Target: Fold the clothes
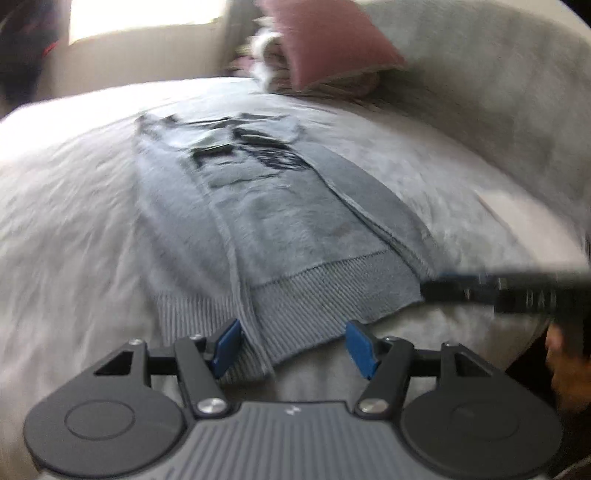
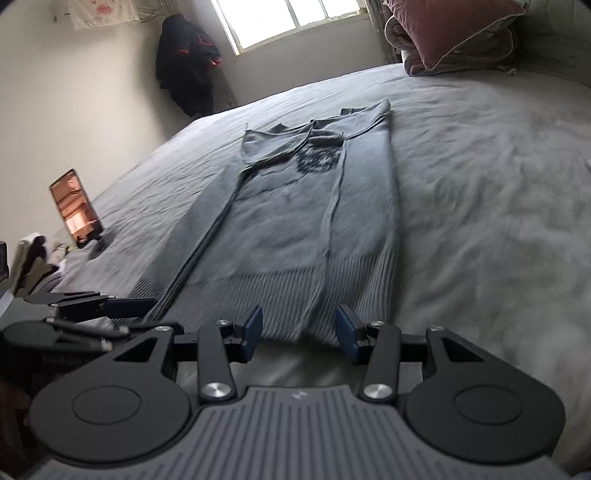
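A grey knit sweater (image 1: 295,229) with a dark print lies flat on the bed, both sides folded in toward the middle and its ribbed hem nearest me. My left gripper (image 1: 295,347) is open at the hem's left part, with the ribbed edge lying between its blue fingertips. My right gripper (image 2: 300,332) is open as well, straddling the hem of the sweater (image 2: 295,221) near its right part. Each gripper shows side-on in the other view: the right gripper (image 1: 443,286) at the hem's right corner, the left gripper (image 2: 144,306) at its left corner.
The grey bedsheet (image 2: 480,221) spreads wide around the sweater. A pink pillow (image 2: 454,29) and bedding sit at the head of the bed. A phone on a stand (image 2: 75,206) and a clothes pile (image 2: 33,262) are at the left edge. A person's head (image 1: 565,369) is close on the right.
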{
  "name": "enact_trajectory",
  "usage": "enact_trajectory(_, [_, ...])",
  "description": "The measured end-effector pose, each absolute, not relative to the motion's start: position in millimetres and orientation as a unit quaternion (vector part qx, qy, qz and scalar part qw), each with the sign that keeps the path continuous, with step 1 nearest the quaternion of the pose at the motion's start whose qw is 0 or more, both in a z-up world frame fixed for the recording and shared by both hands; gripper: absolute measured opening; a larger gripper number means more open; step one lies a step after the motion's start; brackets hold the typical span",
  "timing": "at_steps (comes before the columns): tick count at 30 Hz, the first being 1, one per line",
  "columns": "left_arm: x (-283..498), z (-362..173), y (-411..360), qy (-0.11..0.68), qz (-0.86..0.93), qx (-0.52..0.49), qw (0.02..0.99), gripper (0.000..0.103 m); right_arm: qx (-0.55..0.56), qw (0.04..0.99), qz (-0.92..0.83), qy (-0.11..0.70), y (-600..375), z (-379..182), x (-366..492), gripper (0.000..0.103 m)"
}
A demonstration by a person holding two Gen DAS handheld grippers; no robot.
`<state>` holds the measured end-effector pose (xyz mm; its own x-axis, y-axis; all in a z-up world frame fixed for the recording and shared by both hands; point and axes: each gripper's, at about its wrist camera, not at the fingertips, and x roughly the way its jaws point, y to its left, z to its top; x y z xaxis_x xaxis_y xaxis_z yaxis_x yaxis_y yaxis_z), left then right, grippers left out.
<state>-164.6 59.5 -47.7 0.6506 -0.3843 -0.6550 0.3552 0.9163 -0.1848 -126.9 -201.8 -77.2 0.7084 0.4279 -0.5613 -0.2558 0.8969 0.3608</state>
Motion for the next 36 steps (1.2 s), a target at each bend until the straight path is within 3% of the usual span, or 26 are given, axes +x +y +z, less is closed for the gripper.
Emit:
enact_trajectory(15, [-195.9,-40.9,122.2,0.382,-0.116,-0.157,0.903,0.065,0.201,0.902,0.176,0.338,-249.7,-71.8,-159.7,0.053])
enact_trajectory(26, [-155.4,-62.0,162.0,0.404,-0.137,-0.242,0.871,0.062,0.306,0.862,0.184,0.36,-290.0,-84.0,-130.9,0.053])
enact_trajectory(36, [-99.2,-82.3,171.6,0.452,-0.258,-0.281,0.806,0.06,0.338,0.793,0.249,0.442,-298.7,-96.7,-62.6,0.05])
